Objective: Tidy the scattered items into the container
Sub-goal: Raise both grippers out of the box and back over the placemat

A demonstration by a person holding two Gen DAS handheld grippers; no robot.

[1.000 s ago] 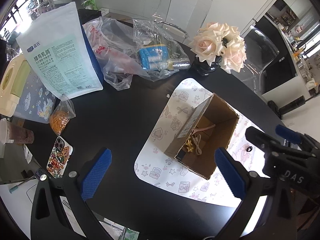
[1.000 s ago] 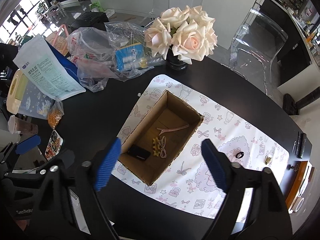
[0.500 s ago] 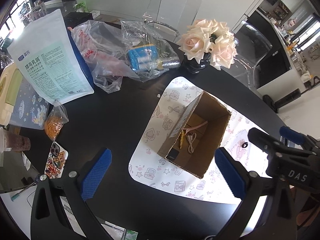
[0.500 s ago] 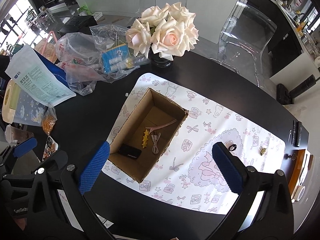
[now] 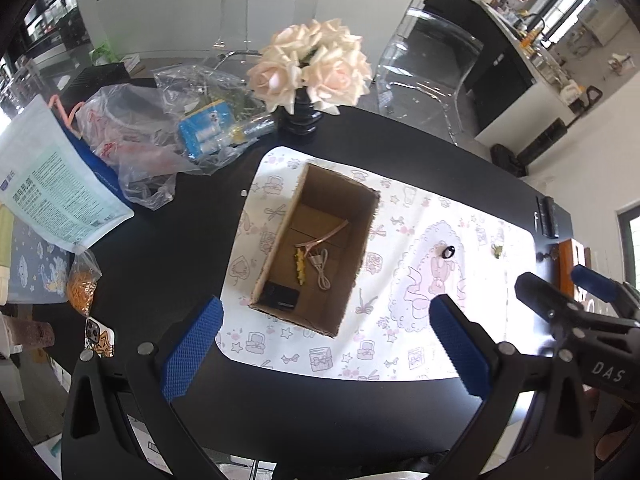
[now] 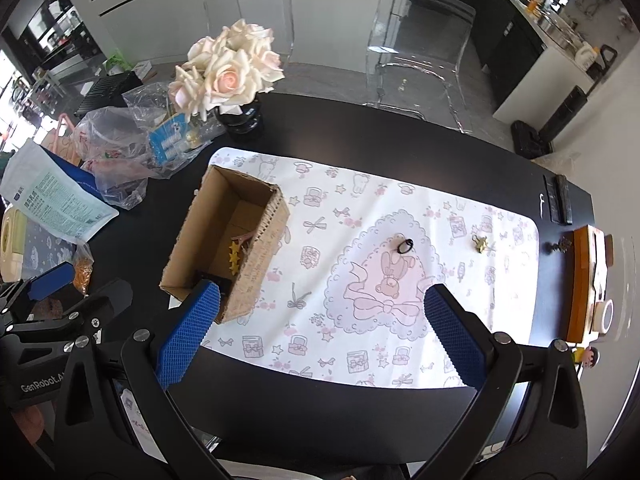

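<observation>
A: We have both tools up over the black table, and the left gripper is spread wide, its blue ribbed pads far apart with nothing between them.

B: Same on our other side: the right gripper is gaping wide too, holding nothing and touching nothing.

A: Below us the open brown cardboard box sits on the left part of the white mat with pink cartoon prints. Inside we see a pink hair clip, a yellow star-shaped clip, a coiled pale cable and a flat black rectangular item.

B: Still out on the mat, well apart from the box, we see a small black ring-shaped hair tie on the heart-shaped bear drawing, and farther right a small gold-coloured trinket.

A: Behind the box we have the bunch of pale pink roses in a black vase and crumpled clear plastic bags.
</observation>
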